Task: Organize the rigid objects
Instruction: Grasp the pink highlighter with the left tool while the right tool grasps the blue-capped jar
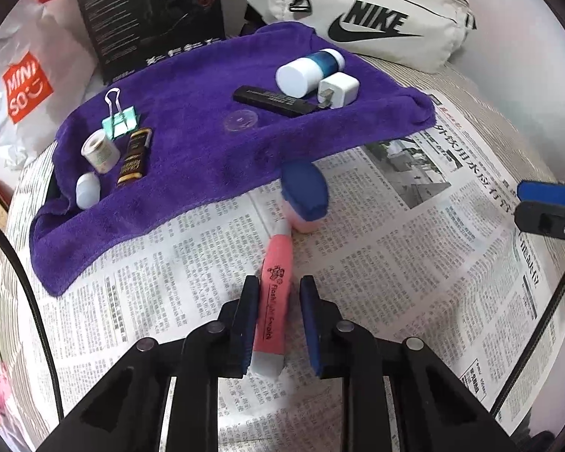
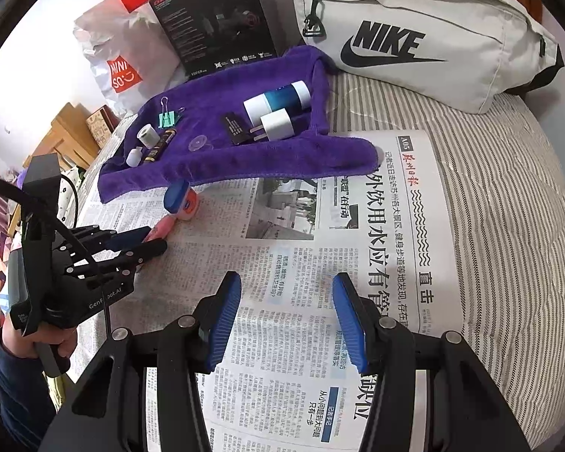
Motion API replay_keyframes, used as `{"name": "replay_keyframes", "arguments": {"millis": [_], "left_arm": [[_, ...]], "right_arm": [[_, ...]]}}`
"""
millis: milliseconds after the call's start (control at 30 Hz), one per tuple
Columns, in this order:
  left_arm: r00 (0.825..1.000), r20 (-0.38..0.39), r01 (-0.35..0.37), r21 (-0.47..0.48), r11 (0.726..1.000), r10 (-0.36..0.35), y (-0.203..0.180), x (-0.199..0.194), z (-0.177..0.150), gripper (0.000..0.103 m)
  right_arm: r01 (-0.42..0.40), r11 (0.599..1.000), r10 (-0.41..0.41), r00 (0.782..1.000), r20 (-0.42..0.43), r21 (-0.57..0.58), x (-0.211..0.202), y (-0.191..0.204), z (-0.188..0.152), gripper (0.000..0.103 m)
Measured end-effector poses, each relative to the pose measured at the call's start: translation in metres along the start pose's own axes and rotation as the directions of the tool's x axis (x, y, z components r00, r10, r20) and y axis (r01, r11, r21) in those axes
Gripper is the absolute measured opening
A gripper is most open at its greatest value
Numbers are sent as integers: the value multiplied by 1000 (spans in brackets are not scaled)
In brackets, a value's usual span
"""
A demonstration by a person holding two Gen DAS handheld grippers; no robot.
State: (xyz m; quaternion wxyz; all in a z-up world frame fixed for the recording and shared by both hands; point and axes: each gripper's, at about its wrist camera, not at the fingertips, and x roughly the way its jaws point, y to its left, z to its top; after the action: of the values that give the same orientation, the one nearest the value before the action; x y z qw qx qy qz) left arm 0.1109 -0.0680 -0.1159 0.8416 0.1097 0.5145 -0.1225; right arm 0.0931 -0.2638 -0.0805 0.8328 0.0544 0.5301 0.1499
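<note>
The left hand-held gripper [image 1: 277, 293] has its jaws drawn in on the pink tube [image 1: 274, 297], clamped on its lower part as it lies on the newspaper [image 1: 395, 263] with its far end just beside a small blue-lidded jar [image 1: 305, 194]. The right hand-held gripper [image 2: 287, 316] hovers over the newspaper with its jaws apart and nothing between them. The newspaper lies on a striped bed [image 2: 508, 207], and beyond it a purple towel [image 1: 207, 132] carries a binder clip [image 1: 119, 116], a white charger [image 1: 338, 89] and other small items, with a Nike bag [image 1: 376, 19] and a black box [image 1: 150, 11] behind.
</note>
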Motion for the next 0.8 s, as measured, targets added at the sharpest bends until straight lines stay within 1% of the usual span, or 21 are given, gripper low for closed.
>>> {"name": "replay_keyframes", "arguments": {"millis": [67, 133, 300, 400, 567, 733, 800], "left_arm": [[1000, 2, -5, 18, 1000, 5, -2, 0, 0, 20], [1000, -2, 8, 25, 1000, -8, -2, -1, -1, 17], [1000, 8, 12, 28, 1000, -12, -2, -2, -2, 17], [999, 5, 38, -3, 999, -38, 3, -3, -3, 17], [1000, 14, 6, -55, 998, -5, 23, -8, -7, 17], [1000, 6, 22, -94, 995, -22, 44, -11, -12, 17], [1000, 13, 11, -105, 994, -10, 49, -13, -15, 17]], "right_arm": [[-4, 1000, 4, 1000, -3, 2, 1, -1, 0, 50], [-1, 1000, 1, 1000, -6, 6, 2, -2, -1, 50], [-5, 1000, 5, 1000, -12, 9, 5, -2, -1, 50], [-6, 1000, 6, 1000, -20, 4, 8, -1, 0, 50], [-11, 1000, 11, 1000, -26, -13, 13, 6, 1, 50], [-29, 999, 28, 999, -32, -32, 21, 18, 4, 51], [-37, 998, 35, 999, -34, -43, 24, 23, 4, 50]]}}
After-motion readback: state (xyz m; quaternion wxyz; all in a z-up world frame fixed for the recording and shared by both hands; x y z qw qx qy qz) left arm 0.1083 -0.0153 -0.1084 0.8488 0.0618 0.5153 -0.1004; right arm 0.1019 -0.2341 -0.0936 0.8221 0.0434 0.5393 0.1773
